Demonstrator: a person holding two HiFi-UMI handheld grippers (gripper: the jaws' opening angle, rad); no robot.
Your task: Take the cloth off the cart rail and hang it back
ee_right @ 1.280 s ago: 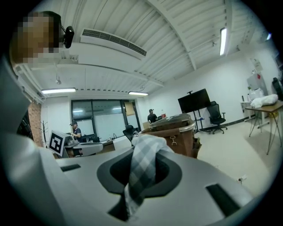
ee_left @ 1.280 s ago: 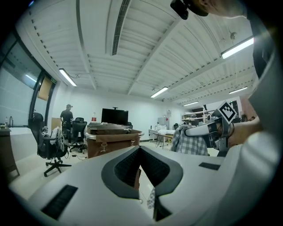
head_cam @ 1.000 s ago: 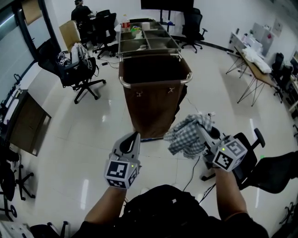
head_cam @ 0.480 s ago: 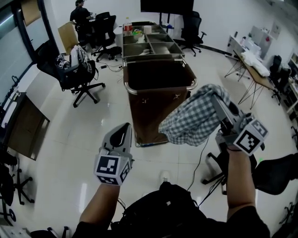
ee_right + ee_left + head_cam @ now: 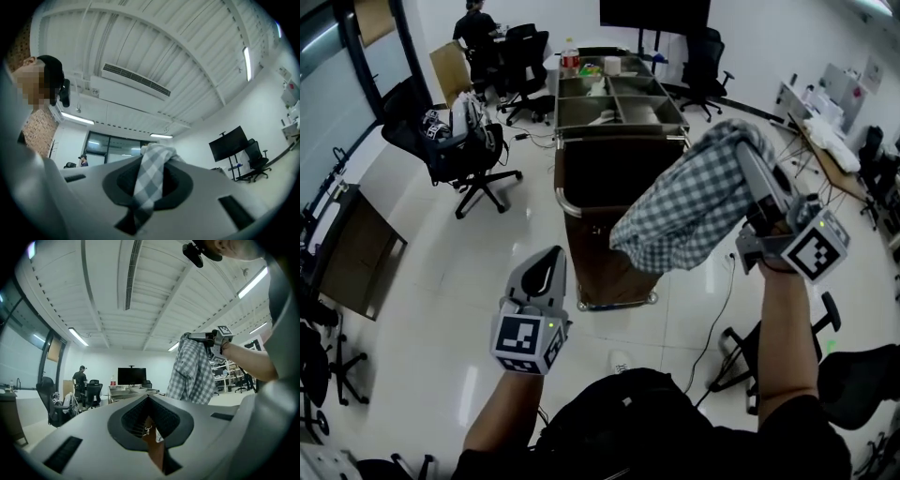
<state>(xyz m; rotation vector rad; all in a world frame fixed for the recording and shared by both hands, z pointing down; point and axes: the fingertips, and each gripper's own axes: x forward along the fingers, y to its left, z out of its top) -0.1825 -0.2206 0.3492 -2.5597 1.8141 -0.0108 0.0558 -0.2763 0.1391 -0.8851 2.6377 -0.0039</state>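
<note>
A grey-and-white checked cloth (image 5: 689, 206) hangs from my right gripper (image 5: 746, 150), which is shut on its top edge and held high at the right, over the cart's right front corner. In the right gripper view the cloth (image 5: 149, 180) is pinched between the jaws against ceiling and wall. The cart (image 5: 598, 258) carries a brown bag with a chrome rail (image 5: 563, 207) round its opening. My left gripper (image 5: 550, 265) is low at the left, short of the cart, shut with nothing in it. In the left gripper view the cloth (image 5: 191, 372) dangles ahead at the right.
Metal trays (image 5: 617, 98) with small items top the cart's far half. A black office chair (image 5: 455, 150) with bags stands left of the cart, another chair (image 5: 787, 347) at the lower right. A person (image 5: 477, 28) is at the far desks. A cable (image 5: 717, 309) lies on the floor.
My right gripper has risen with the cloth from waist height to well above the cart's rail, and the cloth now hangs unfolded. The left gripper has drifted slightly left.
</note>
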